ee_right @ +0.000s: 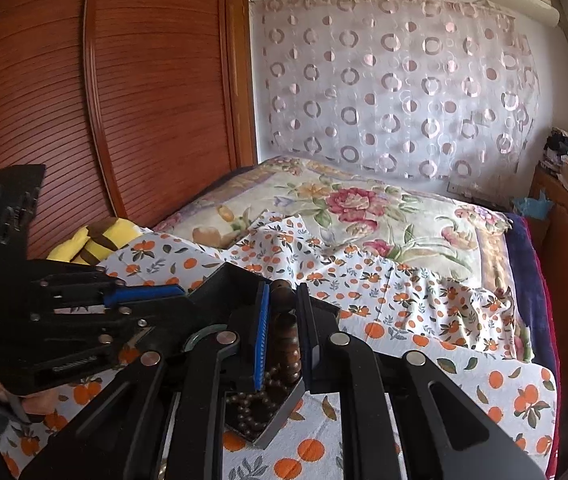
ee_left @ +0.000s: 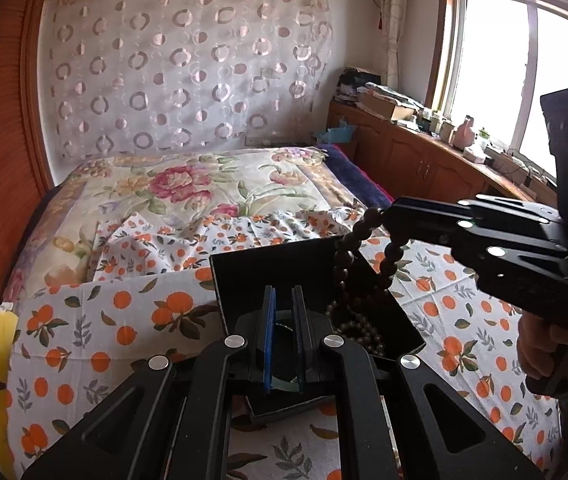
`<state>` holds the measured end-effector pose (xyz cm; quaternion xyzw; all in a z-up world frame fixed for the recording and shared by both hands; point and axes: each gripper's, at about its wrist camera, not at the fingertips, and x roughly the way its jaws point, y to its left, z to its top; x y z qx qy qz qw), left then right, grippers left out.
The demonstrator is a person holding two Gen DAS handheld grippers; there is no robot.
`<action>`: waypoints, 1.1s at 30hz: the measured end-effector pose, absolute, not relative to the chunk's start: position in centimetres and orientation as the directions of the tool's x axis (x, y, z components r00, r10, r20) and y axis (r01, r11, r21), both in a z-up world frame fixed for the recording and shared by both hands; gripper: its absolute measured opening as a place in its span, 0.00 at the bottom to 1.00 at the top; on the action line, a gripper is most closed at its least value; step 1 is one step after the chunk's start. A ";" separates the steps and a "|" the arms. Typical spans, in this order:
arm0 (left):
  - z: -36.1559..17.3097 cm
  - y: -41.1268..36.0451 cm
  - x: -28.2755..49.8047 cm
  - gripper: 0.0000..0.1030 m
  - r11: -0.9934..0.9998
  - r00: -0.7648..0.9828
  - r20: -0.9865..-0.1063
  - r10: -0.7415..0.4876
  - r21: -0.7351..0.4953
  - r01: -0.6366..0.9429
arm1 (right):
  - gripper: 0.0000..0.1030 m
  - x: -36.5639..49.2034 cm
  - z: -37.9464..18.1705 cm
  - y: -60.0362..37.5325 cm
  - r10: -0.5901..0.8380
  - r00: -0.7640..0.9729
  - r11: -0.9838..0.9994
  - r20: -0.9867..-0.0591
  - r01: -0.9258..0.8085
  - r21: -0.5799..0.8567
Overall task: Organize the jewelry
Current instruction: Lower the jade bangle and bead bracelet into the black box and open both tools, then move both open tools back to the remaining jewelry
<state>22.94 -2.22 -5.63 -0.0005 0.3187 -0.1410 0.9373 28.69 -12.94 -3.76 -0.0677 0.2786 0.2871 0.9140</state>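
**Bead strand held over the open black box on the bed**

The right gripper (ee_left: 388, 212) enters the left wrist view from 3 o'clock, roughly level, its tip pointing toward 9 o'clock. Its jaws are pinched on a strand of dark brown beads (ee_left: 358, 248), which hangs from the tip in two lines down into a black box (ee_left: 243, 280) below. More beads lie heaped in the box toward its 4 o'clock corner. A hand (ee_left: 544, 344) grips the handle of this gripper at the 4 o'clock edge of the view.

In the right wrist view the same gripper (ee_right: 281, 312) shows a blue pad on its left finger (ee_right: 261, 332) and a black right finger, with the beads (ee_right: 284, 328) clamped between them and a looser pile visible in the box (ee_right: 279, 412) underneath.

The left gripper (ee_left: 284, 320) points forward and slightly down over the near rim of the box, its jaws close together with a narrow gap; I cannot tell whether they grip the box rim. In the right wrist view it (ee_right: 179, 292) reaches in from 9 o'clock, tip at the box's far edge.

The box rests on an orange-print sheet (ee_left: 123, 320) spread on the bed, with a floral quilt (ee_left: 187, 188) beyond at 12 o'clock. A yellow plush toy (ee_right: 99, 240) lies at 10 o'clock beside the wooden wardrobe (ee_right: 123, 100)
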 end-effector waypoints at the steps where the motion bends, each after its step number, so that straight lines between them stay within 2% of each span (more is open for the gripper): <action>1: -5.5 -2.2 22.9 0.07 0.961 0.758 -0.596 -0.263 -0.091 0.262 | 0.15 28.9 -3.8 -12.9 0.486 0.680 0.827 -0.549 -0.561 0.037; 18: -3.9 -1.5 21.6 0.07 0.971 0.788 -0.574 -0.224 -0.063 0.230 | 0.17 28.2 -3.9 -12.9 0.509 0.656 0.825 -0.558 -0.556 0.099; 33: -5.2 -2.0 12.7 0.07 0.965 0.759 -0.606 -0.238 -0.059 0.255 | 0.17 18.0 -6.4 -16.2 0.469 0.646 0.847 -0.602 -0.521 0.100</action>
